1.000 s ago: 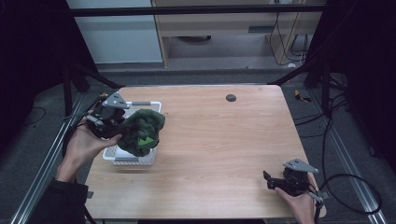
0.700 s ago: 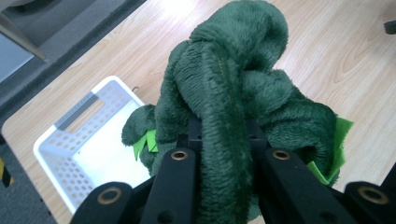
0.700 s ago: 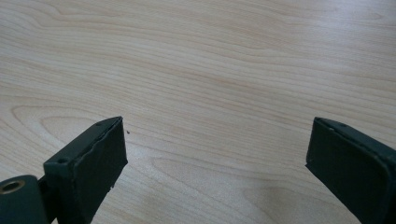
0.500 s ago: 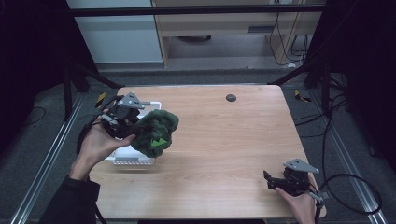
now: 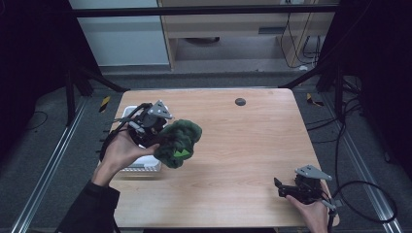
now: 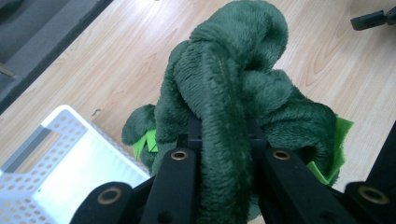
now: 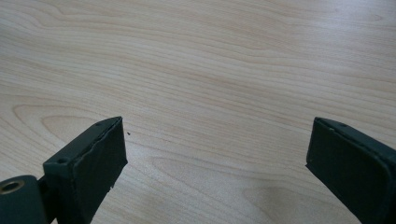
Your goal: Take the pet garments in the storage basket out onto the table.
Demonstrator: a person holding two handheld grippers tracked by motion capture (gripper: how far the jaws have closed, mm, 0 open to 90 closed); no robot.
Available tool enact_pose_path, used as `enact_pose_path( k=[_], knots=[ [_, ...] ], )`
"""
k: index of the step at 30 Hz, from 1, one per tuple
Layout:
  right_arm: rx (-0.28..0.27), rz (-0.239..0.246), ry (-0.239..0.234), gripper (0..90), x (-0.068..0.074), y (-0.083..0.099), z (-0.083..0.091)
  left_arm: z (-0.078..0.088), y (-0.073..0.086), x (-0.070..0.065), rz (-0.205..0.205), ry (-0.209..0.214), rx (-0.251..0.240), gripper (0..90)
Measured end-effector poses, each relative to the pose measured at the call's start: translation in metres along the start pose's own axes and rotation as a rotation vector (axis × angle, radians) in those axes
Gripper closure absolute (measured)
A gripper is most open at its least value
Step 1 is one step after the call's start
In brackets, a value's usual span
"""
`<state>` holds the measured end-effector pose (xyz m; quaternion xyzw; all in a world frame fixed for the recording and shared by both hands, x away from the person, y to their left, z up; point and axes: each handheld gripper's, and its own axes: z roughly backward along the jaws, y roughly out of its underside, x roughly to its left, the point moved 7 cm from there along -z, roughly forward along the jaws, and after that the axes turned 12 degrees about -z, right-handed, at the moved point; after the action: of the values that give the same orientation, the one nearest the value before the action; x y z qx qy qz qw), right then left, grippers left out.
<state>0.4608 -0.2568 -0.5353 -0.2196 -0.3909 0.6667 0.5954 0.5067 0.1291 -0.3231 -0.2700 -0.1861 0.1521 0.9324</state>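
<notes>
A dark green plush cloth (image 5: pixel 179 141) with bright green patches hangs bunched above the wooden table (image 5: pixel 243 145), just right of the white perforated basket (image 5: pixel 141 165). My left gripper (image 5: pixel 163 138) is shut on the green plush cloth (image 6: pixel 229 107), whose fold is pinched between the two black jaws. The basket (image 6: pixel 51 172) lies below and to the left in the left gripper view. My right gripper (image 5: pixel 281 189) rests low at the table's near right corner, open, with bare wood between its jaws (image 7: pixel 217 149).
A small dark round disc (image 5: pixel 240 101) lies on the table near its far edge. Black frame posts stand at both sides of the table. The other gripper's tip (image 6: pixel 373 18) shows at the top right of the left gripper view.
My left gripper has carried the green cloth up and to the right, from over the basket to above the table beside it. The right gripper has stayed put.
</notes>
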Motion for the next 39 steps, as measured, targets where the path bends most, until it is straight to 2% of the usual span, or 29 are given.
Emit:
enact_pose_path(
  k=[4,22,39],
  knots=[
    [0.002,-0.002,-0.001,4.9,0.0,0.0,0.0,-0.007,-0.004,-0.003,0.0,0.016,-0.007,79.6],
    [-0.004,0.006,-0.005,4.8,0.001,0.0,0.001,-0.042,-0.025,-0.02,-0.047,0.066,-0.006,79.6],
    [-0.02,0.011,0.001,4.7,-0.001,-0.002,0.001,-0.076,-0.033,-0.034,-0.07,0.108,0.01,79.5]
  ],
)
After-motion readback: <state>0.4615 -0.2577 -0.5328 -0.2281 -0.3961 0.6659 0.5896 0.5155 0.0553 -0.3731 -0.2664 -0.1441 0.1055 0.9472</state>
